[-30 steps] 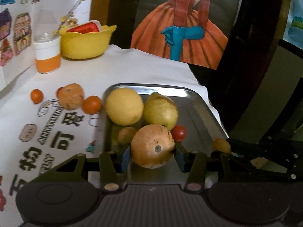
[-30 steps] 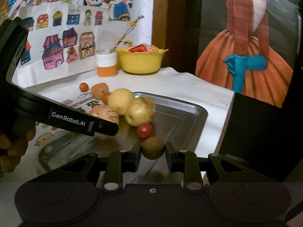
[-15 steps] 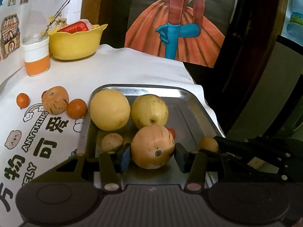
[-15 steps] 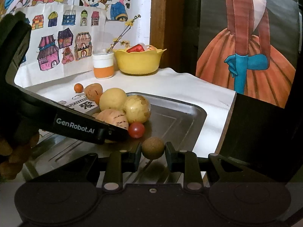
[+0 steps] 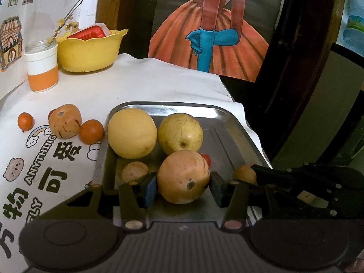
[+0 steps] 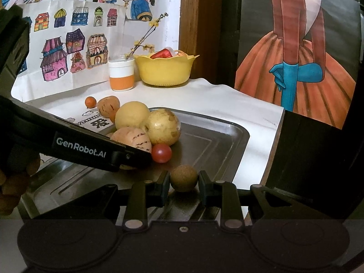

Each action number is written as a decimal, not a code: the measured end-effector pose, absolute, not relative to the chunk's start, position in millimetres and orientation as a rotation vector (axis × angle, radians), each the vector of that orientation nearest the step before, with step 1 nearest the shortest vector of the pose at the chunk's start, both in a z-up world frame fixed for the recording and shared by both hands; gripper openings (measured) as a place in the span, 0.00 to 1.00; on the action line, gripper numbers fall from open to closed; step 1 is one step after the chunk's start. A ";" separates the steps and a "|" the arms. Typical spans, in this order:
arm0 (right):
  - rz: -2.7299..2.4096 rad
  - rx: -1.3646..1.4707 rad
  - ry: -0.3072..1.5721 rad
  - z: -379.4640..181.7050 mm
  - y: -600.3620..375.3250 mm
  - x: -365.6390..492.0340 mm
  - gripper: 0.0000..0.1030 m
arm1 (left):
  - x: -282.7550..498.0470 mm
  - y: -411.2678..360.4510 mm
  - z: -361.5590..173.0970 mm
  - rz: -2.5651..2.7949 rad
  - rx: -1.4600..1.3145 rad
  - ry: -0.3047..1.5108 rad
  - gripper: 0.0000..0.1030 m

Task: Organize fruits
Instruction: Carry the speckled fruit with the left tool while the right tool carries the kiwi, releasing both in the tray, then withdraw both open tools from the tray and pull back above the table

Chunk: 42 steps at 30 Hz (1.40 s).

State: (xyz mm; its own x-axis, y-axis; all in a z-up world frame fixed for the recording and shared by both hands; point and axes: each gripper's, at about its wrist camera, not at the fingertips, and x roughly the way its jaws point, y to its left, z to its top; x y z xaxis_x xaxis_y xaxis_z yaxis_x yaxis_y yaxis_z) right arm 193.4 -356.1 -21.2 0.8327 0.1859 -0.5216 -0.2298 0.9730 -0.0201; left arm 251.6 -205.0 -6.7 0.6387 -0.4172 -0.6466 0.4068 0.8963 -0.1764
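The white-clothed surface carries a steel tray at its near corner, and most of the fruit is already in it. Biggest in there is a round yellow fruit against the tray's left wall, with a speckled yellow-green fruit just beside it.

In front of those two sits a tan, streaked melon, resting low on the tray floor between the jaws of the left gripper. The blue pads flank it at its widest part, but a sliver of gap shows on the right side, so I cannot tell if they are clamped or just let go. It looks firm, smooth-skinned and moderately heavy; taking it across its middle suits it, since higher or lower it could squirt out.

A twin melon lies out on the cloth with two small oranges, one touching it, the other well apart.

Smaller again: the right gripper has its jaws closed against a brown, rough-skinned ball of fruit, held at its equator just over the tray's near edge. It looks light and hard, its skin giving good purchase. A similar one rests in the tray's left corner, and a cherry tomato sits beside the melon, soft enough to bruise.
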 end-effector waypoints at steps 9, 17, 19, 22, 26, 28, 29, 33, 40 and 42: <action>0.216 -0.075 0.547 -22.5 -357.5 193.0 0.30 | 251.8 -205.2 -8.3 -0.467 -0.017 0.766 0.54; 0.207 -0.083 0.523 -20.3 -354.0 183.9 0.42 | 246.8 -201.6 -7.4 -0.456 -0.009 0.765 0.63; 0.203 -0.082 0.516 -18.1 -352.9 180.6 0.47 | 243.9 -200.1 -5.6 -0.455 -0.011 0.758 0.65; 0.192 -0.089 0.507 -14.6 -349.9 174.8 0.57 | 239.7 -198.1 -1.1 -0.455 -0.015 0.744 0.70; 0.172 -0.088 0.496 -9.7 -349.5 165.8 0.71 | 231.6 -195.4 7.5 -0.460 -0.017 0.720 0.77; 0.160 -0.091 0.488 -7.4 -349.7 160.1 0.77 | 227.8 -193.4 11.7 -0.462 -0.022 0.711 0.79; 0.154 -0.093 0.485 -6.0 -350.1 157.0 0.80 | 225.9 -192.4 14.0 -0.462 -0.025 0.706 0.80; 0.131 -0.083 0.466 0.6 -351.0 143.3 0.91 | 214.8 -185.1 25.3 -0.463 -0.045 0.674 0.89; 0.124 -0.051 0.428 14.4 -346.7 115.6 0.99 | 191.4 -168.7 44.4 -0.436 -0.040 0.602 0.99; 0.127 -0.047 0.419 18.4 -342.6 106.0 0.99 | 183.4 -161.7 48.8 -0.423 -0.042 0.581 0.99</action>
